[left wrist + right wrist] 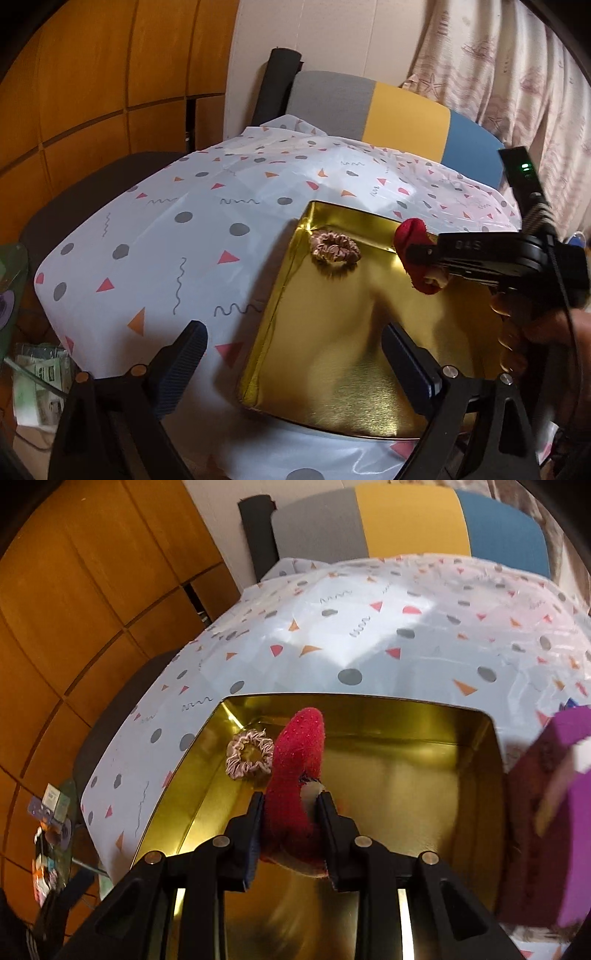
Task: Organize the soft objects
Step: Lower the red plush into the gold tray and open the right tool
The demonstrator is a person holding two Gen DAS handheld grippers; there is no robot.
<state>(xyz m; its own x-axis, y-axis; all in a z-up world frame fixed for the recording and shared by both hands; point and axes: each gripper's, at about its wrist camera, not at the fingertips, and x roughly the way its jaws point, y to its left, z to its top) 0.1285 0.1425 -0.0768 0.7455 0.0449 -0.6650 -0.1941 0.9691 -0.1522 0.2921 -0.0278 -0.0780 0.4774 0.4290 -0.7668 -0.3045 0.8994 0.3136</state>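
Table cover [155, 221]: white plastic sheet printed with grey dots, red and orange triangles, squiggles; spans the whole work surface.

Gold tin [332, 369]: shallow, rectangular, mirror-bright inside; sits on the sheet at 5 o'clock in the left wrist view. Serves, by judgement, as the collecting tray.

Purple block [576, 812]: blurred, at 3 o'clock in the right wrist view, by the tin's right wall; its nature cannot be told.

Right gripper [291, 808]: jaws pinched nearly closed on the red felt piece [295, 760], which stands up between the pads over the tin's floor, not yet touching it as far as can be seen.

Left gripper [295, 362]: jaws spread wide, nothing between them, over the tin's left wall.

Pink scrunchie [334, 251]: lies inside the tin at its far-left corner, just beside the red piece in the right wrist view.

Step in hand, by judgement: placing the red piece into the tin. Next move calls for lowering and parting the jaws clear of the scrunchie.

Writing: embossed characters on the right gripper body, perhaps "04S"; uncertain.
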